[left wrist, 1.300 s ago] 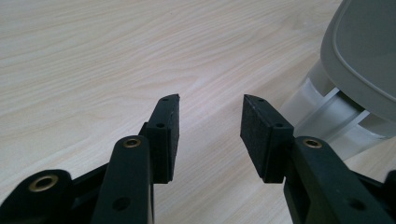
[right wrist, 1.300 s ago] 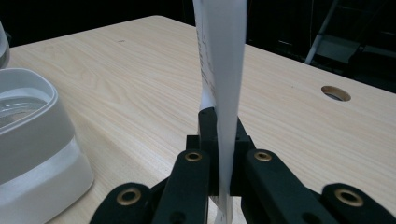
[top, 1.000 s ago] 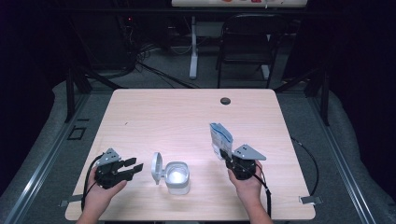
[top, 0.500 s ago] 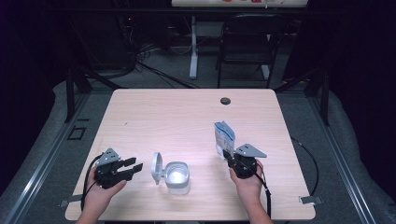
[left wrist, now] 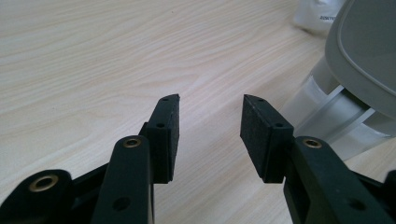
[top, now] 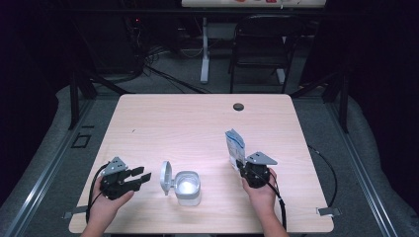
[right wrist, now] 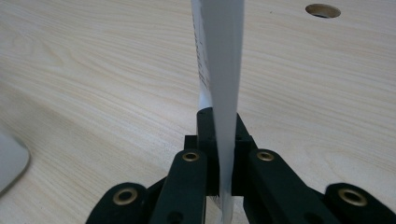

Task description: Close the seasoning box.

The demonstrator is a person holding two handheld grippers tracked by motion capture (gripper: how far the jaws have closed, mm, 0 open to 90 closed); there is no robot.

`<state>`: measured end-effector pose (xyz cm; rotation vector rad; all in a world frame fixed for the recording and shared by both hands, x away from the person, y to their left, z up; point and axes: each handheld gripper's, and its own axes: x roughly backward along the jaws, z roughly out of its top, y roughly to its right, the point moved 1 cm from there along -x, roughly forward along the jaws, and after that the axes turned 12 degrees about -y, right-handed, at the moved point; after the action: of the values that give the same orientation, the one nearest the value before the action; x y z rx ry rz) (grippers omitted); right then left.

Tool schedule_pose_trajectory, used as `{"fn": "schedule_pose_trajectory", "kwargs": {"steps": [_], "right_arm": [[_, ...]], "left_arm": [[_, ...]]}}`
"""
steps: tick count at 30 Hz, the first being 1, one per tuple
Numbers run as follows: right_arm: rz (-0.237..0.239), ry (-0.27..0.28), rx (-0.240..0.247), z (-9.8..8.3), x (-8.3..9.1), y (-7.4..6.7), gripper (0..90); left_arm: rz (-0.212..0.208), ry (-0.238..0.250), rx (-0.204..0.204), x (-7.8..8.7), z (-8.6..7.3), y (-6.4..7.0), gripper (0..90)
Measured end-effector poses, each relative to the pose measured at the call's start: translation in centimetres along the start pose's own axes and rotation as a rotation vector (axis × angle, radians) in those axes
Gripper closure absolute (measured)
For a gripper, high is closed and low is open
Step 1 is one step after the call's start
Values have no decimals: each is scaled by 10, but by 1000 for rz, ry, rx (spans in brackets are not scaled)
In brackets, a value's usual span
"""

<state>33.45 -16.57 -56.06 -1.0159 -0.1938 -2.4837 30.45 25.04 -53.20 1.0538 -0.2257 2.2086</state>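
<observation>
Holding a packet [top: 234,144] upright, well inside table [top: 148,123] edges.

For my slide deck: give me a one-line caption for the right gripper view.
Right gripper pinches a thin white-and-blue pouch upright above the pale wooden table.

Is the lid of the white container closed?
No, the container has its lid flipped up at its left side.
</observation>
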Motion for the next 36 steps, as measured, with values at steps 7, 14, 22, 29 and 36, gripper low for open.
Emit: {"fn": "schedule_pose_trajectory", "kwargs": {"steps": [7,14,22,29,36], "right_arm": [[-1,-21,10,-2,-3,0,861],[6,-42,6,-4,-4,2,829],[-11,-43,10,-6,-1,3,723],[-31,-32,2,-7,0,3,555],[-49,-29,11,-5,7,4,432]], "left_arm": [[0,0,0,0,0,0,579],[3,4,4,2,0,-1,579],[2,7,6,3,1,-2,579],[-1,15,10,4,2,-1,577],[-2,14,5,4,4,-1,577]]}}
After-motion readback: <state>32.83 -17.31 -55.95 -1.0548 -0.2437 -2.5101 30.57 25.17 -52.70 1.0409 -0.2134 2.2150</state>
